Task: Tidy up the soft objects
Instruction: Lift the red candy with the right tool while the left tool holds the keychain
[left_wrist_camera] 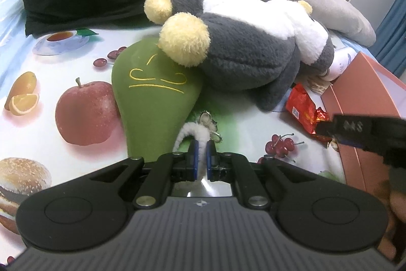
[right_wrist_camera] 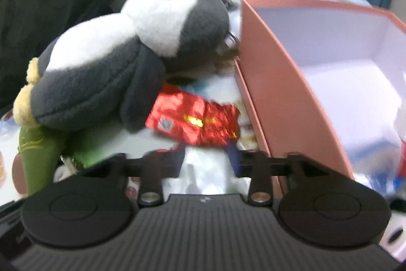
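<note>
Between its fingers the left gripper (left_wrist_camera: 202,153) clenches a white fuzzy cord (left_wrist_camera: 192,131); at twelve o'clock of the released right gripper (right_wrist_camera: 206,153) lies a red wrapper (right_wrist_camera: 194,120).

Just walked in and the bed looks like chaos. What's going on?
A person with two handheld grippers is sorting soft toys. The left gripper is shut on a white fuzzy loop beside the green plush. The right gripper is open, just short of a red wrapper between the penguin plush and the pink box.
</note>
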